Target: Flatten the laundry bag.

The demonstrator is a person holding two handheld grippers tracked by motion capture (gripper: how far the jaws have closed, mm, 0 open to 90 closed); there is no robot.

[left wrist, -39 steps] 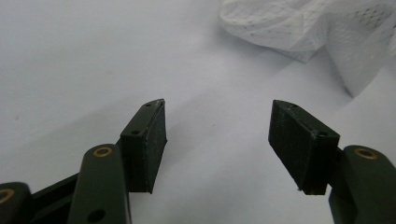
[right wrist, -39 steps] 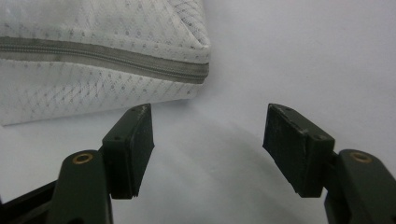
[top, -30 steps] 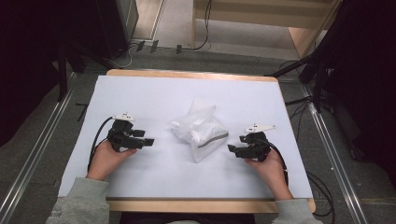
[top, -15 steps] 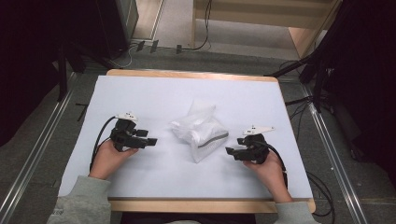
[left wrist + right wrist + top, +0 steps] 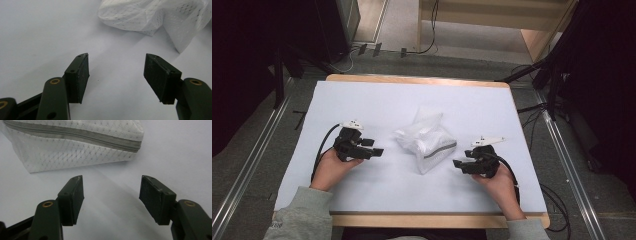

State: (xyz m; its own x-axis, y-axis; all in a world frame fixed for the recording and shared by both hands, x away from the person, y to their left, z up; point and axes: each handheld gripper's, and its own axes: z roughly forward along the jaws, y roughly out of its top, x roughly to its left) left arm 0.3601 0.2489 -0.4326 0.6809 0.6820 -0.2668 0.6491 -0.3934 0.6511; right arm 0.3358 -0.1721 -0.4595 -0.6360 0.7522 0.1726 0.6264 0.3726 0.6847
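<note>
Beyond both gaping hand-held grippers — white mesh pouch, edge-cropped.

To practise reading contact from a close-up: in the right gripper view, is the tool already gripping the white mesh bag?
No: the right tool is open, and the mesh bag lies beyond its jaws, untouched.

From my left gripper view the white mesh bag runs off the top and right edges; its contents stay unreadable.
</note>
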